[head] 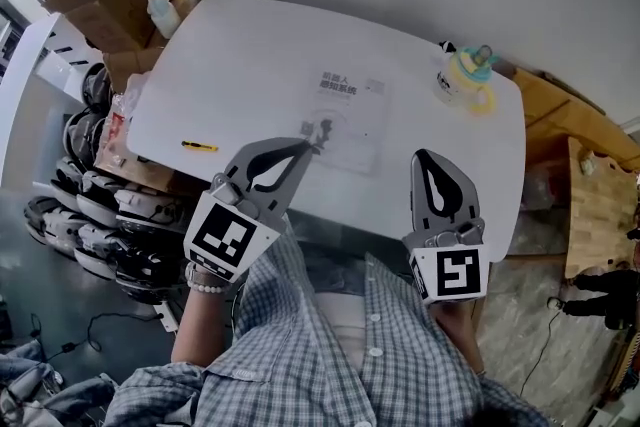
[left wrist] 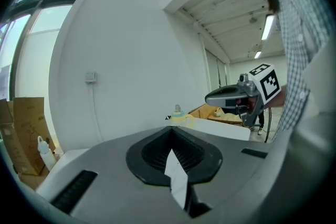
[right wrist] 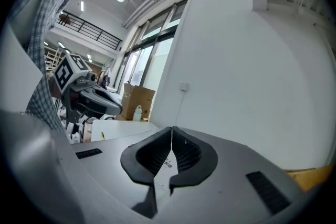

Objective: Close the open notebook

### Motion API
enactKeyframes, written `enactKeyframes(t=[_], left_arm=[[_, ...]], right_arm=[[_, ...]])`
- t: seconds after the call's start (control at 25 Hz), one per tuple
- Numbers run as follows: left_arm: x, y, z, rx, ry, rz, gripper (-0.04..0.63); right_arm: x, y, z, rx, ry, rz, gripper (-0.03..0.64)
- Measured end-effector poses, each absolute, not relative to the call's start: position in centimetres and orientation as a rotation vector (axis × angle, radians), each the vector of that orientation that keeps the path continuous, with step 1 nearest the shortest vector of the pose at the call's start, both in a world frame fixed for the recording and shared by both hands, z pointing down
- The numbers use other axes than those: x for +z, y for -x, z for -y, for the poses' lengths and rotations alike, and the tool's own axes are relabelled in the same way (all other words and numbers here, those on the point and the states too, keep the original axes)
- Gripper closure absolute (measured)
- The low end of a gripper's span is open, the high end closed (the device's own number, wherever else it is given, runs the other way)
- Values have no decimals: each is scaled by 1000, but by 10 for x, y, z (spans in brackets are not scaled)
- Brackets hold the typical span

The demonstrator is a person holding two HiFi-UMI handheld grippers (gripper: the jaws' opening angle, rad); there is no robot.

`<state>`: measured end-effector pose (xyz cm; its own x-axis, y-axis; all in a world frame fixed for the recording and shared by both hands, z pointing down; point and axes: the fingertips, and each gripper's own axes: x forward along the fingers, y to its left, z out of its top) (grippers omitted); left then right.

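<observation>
Notebook (head: 350,115), one, closed, left hand-held gripper (head: 300,150), right hand-held gripper (head: 428,160), both closed empty

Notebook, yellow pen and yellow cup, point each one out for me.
notebook (head: 350,118): head view, middle of its white cover.
yellow pen (head: 199,146): head view, middle of its barrel.
yellow cup (head: 462,83): head view, its body.

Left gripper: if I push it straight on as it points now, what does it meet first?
Probably the yellow cup at the far edge of the table, sitting right beyond the shut tips of the left gripper. Depth is unclear: it might pass over the cup and reach the white wall instead.
</observation>
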<state>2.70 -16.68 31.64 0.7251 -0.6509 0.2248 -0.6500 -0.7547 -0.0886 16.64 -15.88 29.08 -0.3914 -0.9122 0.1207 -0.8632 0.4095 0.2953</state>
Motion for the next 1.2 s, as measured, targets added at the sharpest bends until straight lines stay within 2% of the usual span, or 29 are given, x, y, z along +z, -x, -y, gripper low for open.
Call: enactKeyframes(t=[1.2], left_arm=[[301,-43,151,-322,2905,-1050,588]], right_arm=[[291,-170,151,-272,-1590,2401,595]])
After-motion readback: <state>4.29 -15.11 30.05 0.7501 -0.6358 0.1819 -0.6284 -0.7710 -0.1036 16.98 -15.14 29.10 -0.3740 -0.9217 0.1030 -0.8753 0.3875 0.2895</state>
